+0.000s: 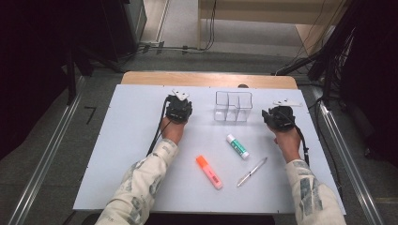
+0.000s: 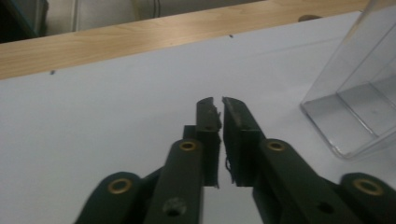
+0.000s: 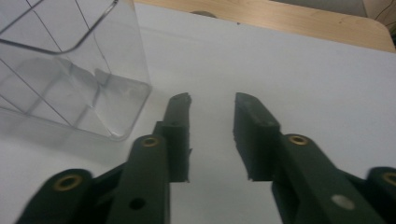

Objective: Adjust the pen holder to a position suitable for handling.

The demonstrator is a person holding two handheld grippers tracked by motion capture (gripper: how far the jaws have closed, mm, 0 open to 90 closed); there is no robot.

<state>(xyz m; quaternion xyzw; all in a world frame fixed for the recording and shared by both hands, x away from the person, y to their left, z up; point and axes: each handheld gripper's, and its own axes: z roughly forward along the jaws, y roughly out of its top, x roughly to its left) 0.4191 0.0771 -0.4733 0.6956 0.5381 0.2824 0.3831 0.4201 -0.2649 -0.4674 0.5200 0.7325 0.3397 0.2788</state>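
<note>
My left gripper (image 2: 219, 109) has its jaws together with nothing between them, only a hairline slit left. My right gripper (image 3: 212, 109) stands with a narrow gap between its jaws, also empty. Both rest over the white table (image 1: 122, 154), one on either side of the clear plastic organizer (image 1: 233, 106), which stands upright near the far edge, close beside each claw but touched by neither. I judge it light, rigid and slick: thin see-through walls that could crack or skid if pinched hard. Its compartments look empty. I would take it by an upper wall edge, or steady it from both sides. Nearer me lie the glue stick (image 1: 238, 146), the orange highlighter (image 1: 209, 172) and the silver pen (image 1: 252, 171), all small, stiff and easy to roll.
</note>
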